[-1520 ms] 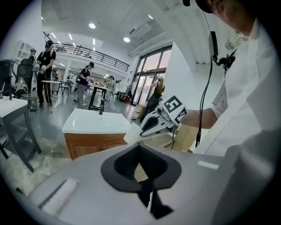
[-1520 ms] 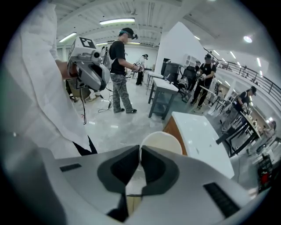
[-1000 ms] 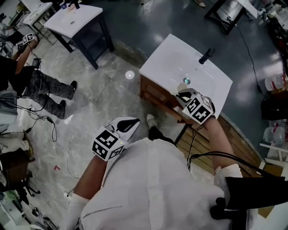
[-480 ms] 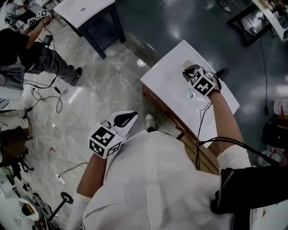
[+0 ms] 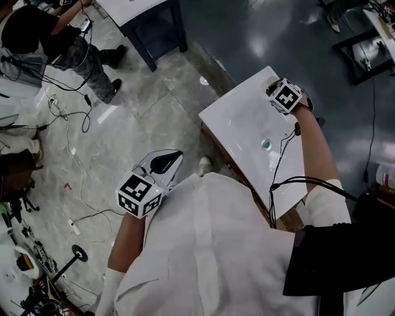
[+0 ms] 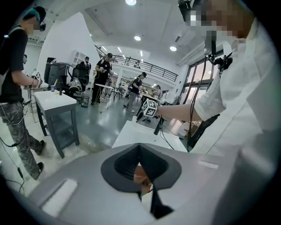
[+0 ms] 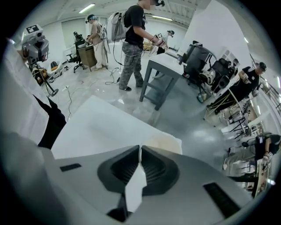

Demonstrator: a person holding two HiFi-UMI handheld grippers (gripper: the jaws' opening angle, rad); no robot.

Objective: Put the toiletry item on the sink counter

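The white sink counter (image 5: 241, 120) stands ahead of me on the right, with a teal drain (image 5: 266, 144) in its top. My right gripper (image 5: 273, 87) is stretched over the counter's far corner, shut on a flat pale cream toiletry item (image 5: 270, 82). In the right gripper view the jaws (image 7: 140, 148) meet, and the cream item (image 7: 163, 143) sticks out just beyond them, low over the counter corner (image 7: 101, 127). My left gripper (image 5: 171, 158) hangs over the floor beside my body, shut and empty; its jaws (image 6: 139, 145) touch at the tips.
A dark faucet (image 6: 156, 126) rises from the counter's back edge. A dark-framed table with a white top (image 5: 145, 15) stands at the far left, with a person (image 5: 46, 37) next to it. Cables (image 5: 74, 163) trail across the marble floor.
My right gripper has travelled from the counter's near edge, past the drain, out to its far corner, carrying the cream item. The left gripper has stayed about where it was.
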